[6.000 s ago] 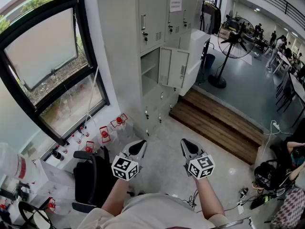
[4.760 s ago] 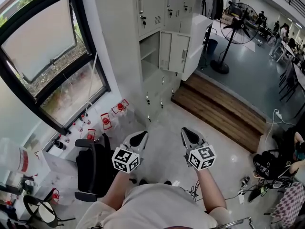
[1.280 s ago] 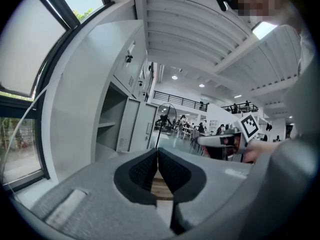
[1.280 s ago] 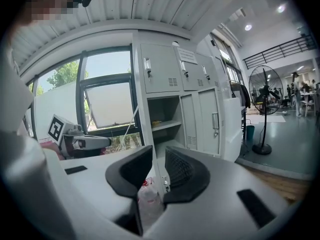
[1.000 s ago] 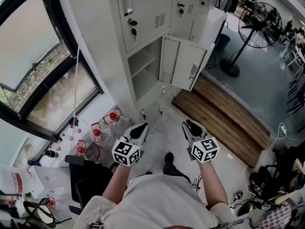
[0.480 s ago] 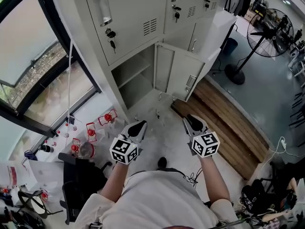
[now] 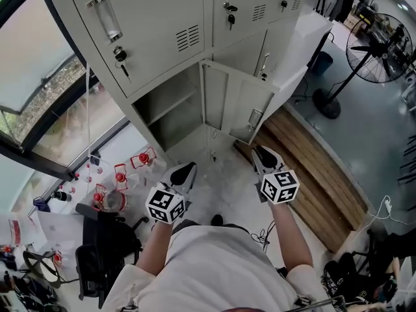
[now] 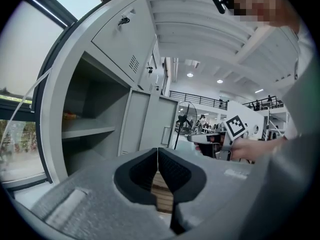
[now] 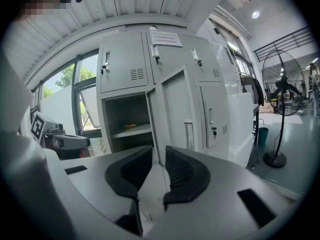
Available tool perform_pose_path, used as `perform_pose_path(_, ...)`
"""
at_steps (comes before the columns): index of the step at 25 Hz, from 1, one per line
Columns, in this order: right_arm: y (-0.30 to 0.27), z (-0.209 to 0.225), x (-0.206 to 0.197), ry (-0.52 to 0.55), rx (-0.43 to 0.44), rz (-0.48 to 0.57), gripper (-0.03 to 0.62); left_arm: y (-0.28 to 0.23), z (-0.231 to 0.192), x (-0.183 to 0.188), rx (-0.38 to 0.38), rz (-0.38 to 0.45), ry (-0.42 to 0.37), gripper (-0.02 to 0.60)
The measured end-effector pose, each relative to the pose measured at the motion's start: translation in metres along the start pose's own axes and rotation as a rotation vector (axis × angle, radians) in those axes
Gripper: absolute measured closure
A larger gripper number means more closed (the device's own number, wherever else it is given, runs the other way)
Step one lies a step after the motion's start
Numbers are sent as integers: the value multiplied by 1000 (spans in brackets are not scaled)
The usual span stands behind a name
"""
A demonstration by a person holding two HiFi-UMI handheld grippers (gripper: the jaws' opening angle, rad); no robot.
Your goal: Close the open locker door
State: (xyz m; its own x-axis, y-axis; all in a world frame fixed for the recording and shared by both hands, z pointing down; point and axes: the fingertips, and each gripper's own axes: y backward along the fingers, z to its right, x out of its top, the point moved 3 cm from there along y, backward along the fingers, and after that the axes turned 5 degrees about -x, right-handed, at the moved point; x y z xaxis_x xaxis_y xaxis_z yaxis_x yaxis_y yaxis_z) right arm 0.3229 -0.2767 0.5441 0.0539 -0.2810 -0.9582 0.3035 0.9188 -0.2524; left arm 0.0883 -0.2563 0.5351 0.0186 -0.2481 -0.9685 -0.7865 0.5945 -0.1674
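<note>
The grey locker bank fills the top of the head view. One lower door (image 7: pixel 237 106) stands swung out, its handle on the face toward me, beside its empty shelved compartment (image 7: pixel 168 109). My left gripper (image 7: pixel 184 172) is held level below the compartment, jaws shut with nothing in them (image 8: pixel 158 151). My right gripper (image 7: pixel 263 155) is short of the door's lower edge, not touching it. Its jaws (image 9: pixel 159 149) stand a little apart and hold nothing. The right gripper view looks at the door (image 9: pixel 177 114) nearly edge-on, with the compartment (image 9: pixel 127 121) to its left.
A wooden step platform (image 7: pixel 312 168) runs along the floor to the right of the lockers. A standing fan (image 7: pixel 370 51) is beyond it. A black office chair (image 7: pixel 104 252) and red-capped bottles (image 7: pixel 120 174) sit at the left under the window (image 7: pixel 39 103).
The person has walked toward the lockers, which now loom larger and nearer. Both grippers have come forward with them and are closer to the open door. Their jaws look unchanged.
</note>
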Motion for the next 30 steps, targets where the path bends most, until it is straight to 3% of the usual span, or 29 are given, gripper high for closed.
perform_pose_path(19, -60, 75, 26, -8, -153, 3, 510, -15, -41, 14, 13, -5, 12, 565)
perform_pose_path(30, -77, 85, 49, 11, -128, 30, 491, -17, -51, 9, 39, -8, 38, 566)
